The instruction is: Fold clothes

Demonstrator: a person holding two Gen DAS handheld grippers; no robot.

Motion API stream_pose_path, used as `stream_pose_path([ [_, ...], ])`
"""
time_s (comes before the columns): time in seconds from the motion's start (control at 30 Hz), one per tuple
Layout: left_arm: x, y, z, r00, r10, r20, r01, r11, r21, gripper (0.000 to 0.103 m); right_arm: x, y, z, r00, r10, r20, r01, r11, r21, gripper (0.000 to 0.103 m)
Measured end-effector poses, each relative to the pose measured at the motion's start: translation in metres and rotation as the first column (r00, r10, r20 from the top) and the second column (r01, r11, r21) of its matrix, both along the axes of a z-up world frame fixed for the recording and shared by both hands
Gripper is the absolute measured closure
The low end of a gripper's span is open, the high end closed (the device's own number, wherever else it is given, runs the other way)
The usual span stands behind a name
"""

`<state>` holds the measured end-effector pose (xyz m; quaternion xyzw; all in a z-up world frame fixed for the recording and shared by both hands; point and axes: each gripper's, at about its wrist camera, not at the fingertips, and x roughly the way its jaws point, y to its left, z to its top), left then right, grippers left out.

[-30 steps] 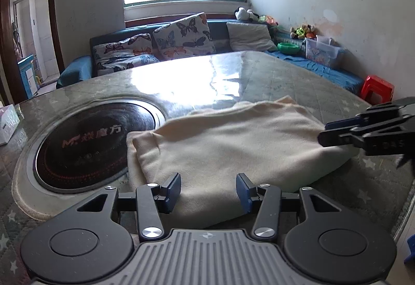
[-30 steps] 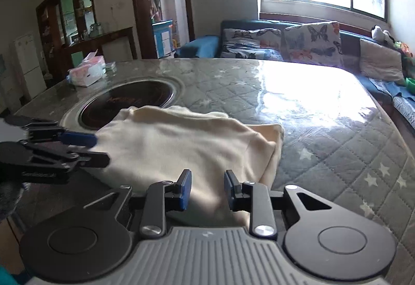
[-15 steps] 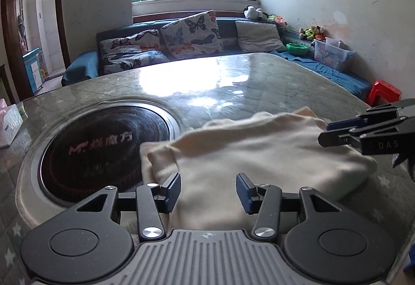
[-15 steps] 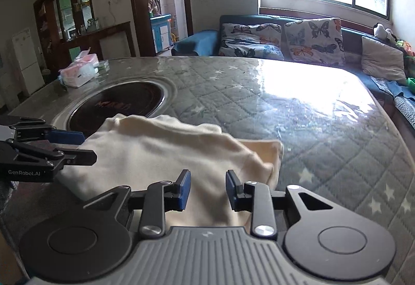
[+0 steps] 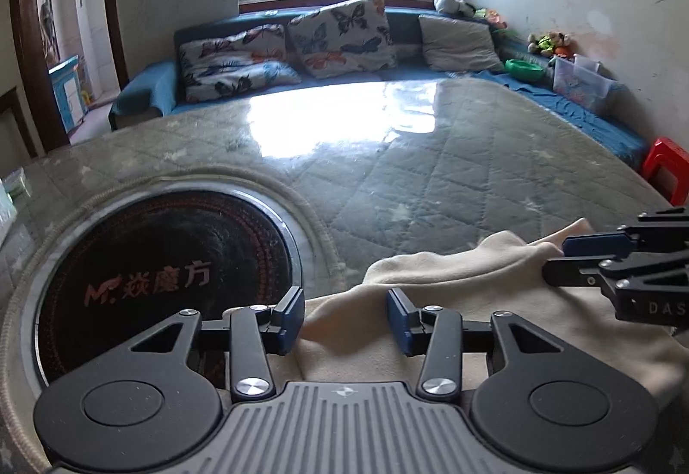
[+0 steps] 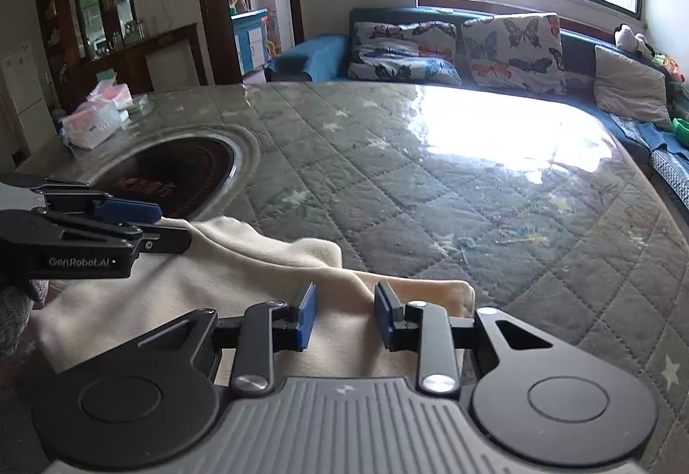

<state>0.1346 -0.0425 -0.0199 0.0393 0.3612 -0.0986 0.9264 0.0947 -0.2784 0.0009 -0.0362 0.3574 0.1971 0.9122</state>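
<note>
A cream folded garment [image 5: 452, 284] lies at the near edge of the quilted table [image 5: 430, 172]. In the right wrist view the garment [image 6: 241, 271] shows a raised fold along its far side. My left gripper [image 5: 344, 319] hovers low over the garment's left part, open, with cloth showing between the fingers but not pinched. My right gripper [image 6: 344, 314] is low over the right part, also open. Each gripper shows side-on in the other's view: the right gripper [image 5: 555, 260] at the right edge, the left gripper [image 6: 172, 226] at the left edge.
A round black induction plate [image 5: 163, 280] is set into the table just left of the garment. A tissue pack [image 6: 92, 120] sits at the table's far left. Behind the table are a blue sofa with butterfly cushions [image 5: 301, 43] and a red stool [image 5: 665, 168].
Both grippers have dropped lower and drawn back toward the near edge, so the garment fills less of each view. Both stay open at the same width.
</note>
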Motion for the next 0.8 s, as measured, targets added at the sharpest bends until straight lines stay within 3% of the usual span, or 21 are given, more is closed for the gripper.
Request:
stream_pose_path([
  [0.23,-0.006,0.0,0.003,1.0,0.01,0.001,-0.01,1.0,0.006,0.051,-0.002,0.0,0.001,1.0,-0.003,0.016,0.003,1.0,-0.001,0.067],
  [0.5,-0.024,0.003,0.013,1.0,0.022,0.019,-0.022,1.0,-0.002,0.029,-0.025,0.008,0.014,0.998,0.02,0.062,-0.02,1.0,-0.003,0.05],
  [0.73,-0.044,0.009,0.02,0.998,0.046,0.038,-0.046,0.999,-0.001,0.013,-0.049,0.015,0.018,0.997,0.04,0.072,-0.041,0.999,0.006,0.049],
  [0.8,-0.051,0.011,0.022,0.998,0.051,0.046,-0.051,0.999,-0.003,0.01,-0.057,0.018,0.017,0.996,0.046,0.076,-0.046,0.999,0.003,0.038],
])
